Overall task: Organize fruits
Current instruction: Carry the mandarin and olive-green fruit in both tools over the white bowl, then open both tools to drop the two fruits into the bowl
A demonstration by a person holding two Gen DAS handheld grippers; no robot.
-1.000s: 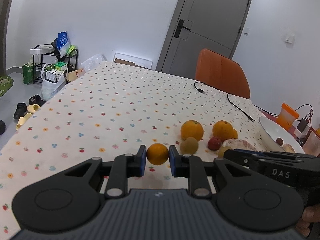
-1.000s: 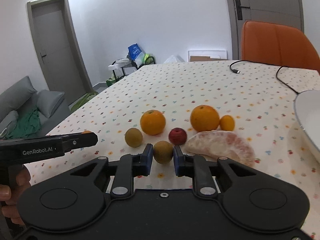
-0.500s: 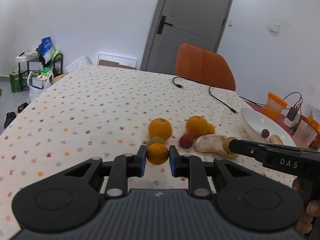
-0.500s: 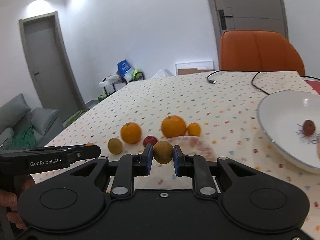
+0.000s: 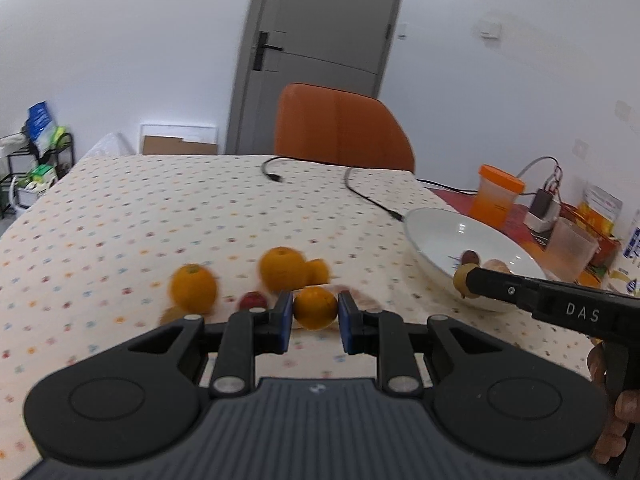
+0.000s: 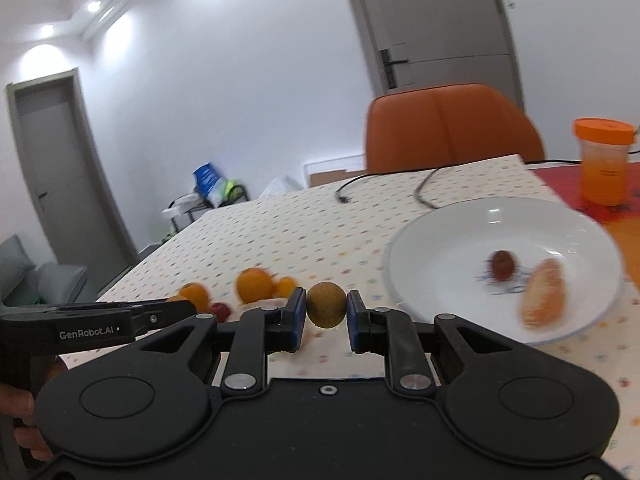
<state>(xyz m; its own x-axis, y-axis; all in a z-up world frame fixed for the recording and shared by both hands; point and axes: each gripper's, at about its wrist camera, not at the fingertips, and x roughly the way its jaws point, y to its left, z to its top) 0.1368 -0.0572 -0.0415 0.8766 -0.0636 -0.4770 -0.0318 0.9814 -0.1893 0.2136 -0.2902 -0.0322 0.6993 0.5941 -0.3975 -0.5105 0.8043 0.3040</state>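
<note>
My left gripper (image 5: 315, 314) is shut on a small orange (image 5: 315, 307), held above the table. My right gripper (image 6: 326, 314) is shut on a brown-green round fruit (image 6: 326, 305), held left of the white bowl (image 6: 440, 232); that fruit also shows in the left wrist view (image 5: 461, 278) at the bowl's near rim (image 5: 424, 240). The bowl holds a dark red fruit (image 6: 503, 265) and a peeled citrus piece (image 6: 544, 298). Two larger oranges (image 5: 193, 288) (image 5: 283, 269), a small orange (image 5: 318, 272), a red fruit (image 5: 252, 301) and a brownish fruit (image 5: 173, 314) lie on the table.
The table has a dotted cloth (image 5: 160, 208). Black cables (image 5: 360, 196) lie at the far side. An orange chair (image 5: 344, 128) stands behind the table. An orange-lidded jar (image 5: 498, 196), a plastic cup (image 5: 572, 248) and packets sit right of the bowl.
Both grippers have swung right toward the white bowl with their fruits still held. The right gripper's fruit now sits at the bowl's near rim.
</note>
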